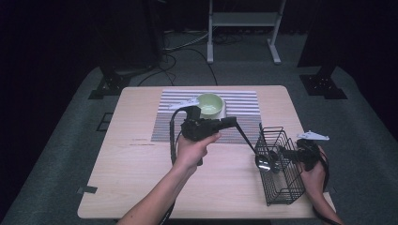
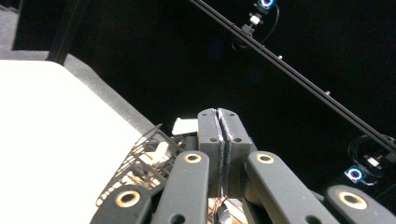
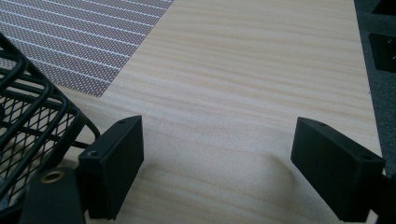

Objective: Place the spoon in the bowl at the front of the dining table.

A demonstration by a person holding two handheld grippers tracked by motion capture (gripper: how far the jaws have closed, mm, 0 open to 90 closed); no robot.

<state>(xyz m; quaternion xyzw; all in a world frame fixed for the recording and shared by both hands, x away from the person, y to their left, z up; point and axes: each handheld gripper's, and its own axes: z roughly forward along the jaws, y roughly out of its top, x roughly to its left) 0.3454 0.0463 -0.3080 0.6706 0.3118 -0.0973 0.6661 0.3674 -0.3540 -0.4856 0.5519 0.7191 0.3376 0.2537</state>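
Black wire is what we're watching: the basket (image 1: pixel 279 164) stands upright at the right edge of the wooden table (image 1: pixel 141 178), and a long-handled ladle (image 1: pixel 251 147) slants down toward it, its shiny bowl right against the near wall of the basket, whether inside or just outside we cannot tell. The left gripper (image 1: pixel 229 121) has the handle's upper end, and in the left gripper view its jaws are pressed tight with only a thin seam between them, so we read them as clenched on the ladle. The right gripper (image 1: pixel 287 152) sits beside the basket; in the right gripper view its jaws stand wide apart over bare wood, holding nothing. Behind, a pale green bowl (image 1: pixel 209 104) rests on the striped mat (image 1: pixel 244 104). We judge this the loading step, the ladle going into the basket. Next we'd want the handle tipped upright, lowered and released, with the right gripper steadying the wire.
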